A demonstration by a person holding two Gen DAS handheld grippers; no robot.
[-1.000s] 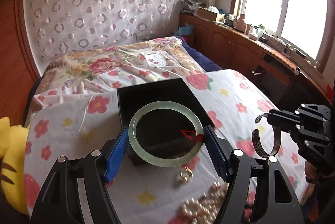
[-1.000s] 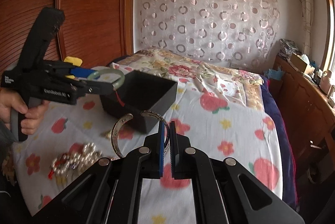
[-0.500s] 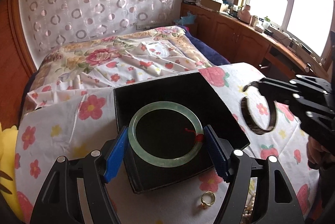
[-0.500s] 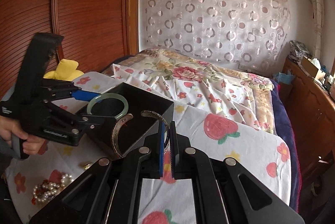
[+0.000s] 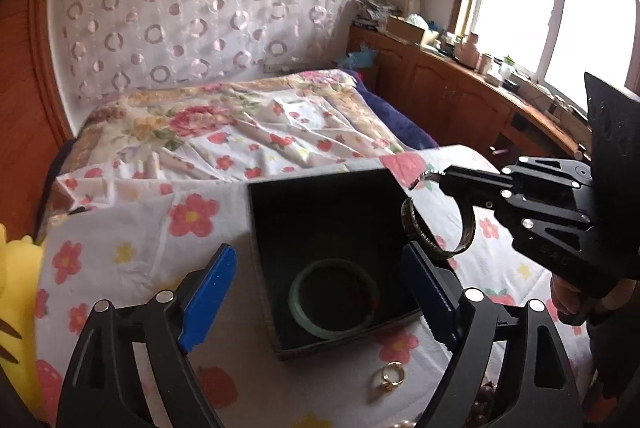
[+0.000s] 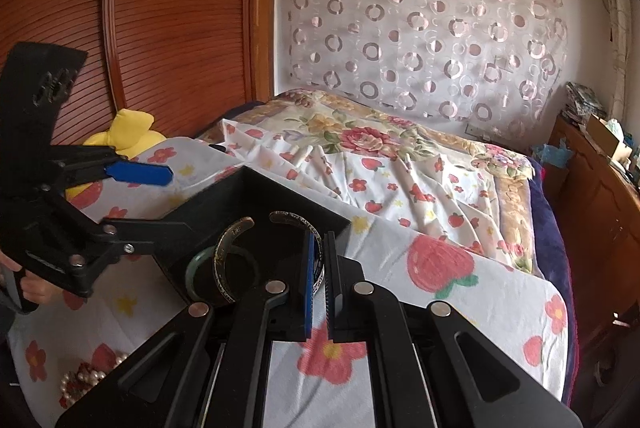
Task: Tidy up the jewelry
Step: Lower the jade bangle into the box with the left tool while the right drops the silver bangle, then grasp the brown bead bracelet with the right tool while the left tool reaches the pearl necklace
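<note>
A pale green jade bangle (image 5: 333,299) lies flat on the floor of the open black box (image 5: 320,204) on the bed. It also shows in the right wrist view (image 6: 196,268). My left gripper (image 5: 320,292) is open and empty, its blue pads either side of the box's near end. My right gripper (image 6: 319,260) is shut on a dark engraved metal cuff (image 6: 226,260) and holds it over the box's right rim; the cuff (image 5: 424,240) hangs from it in the left wrist view.
A gold ring (image 5: 390,382) lies on the floral sheet in front of the box. A pearl strand (image 6: 86,378) lies near the front edge. A yellow plush (image 6: 128,132) sits at the left by the wooden headboard. Wooden cabinets (image 5: 460,100) run under the window.
My left gripper opened and let go of the jade bangle, which now lies in the box. My right gripper carried the cuff closer, to the box's rim.
</note>
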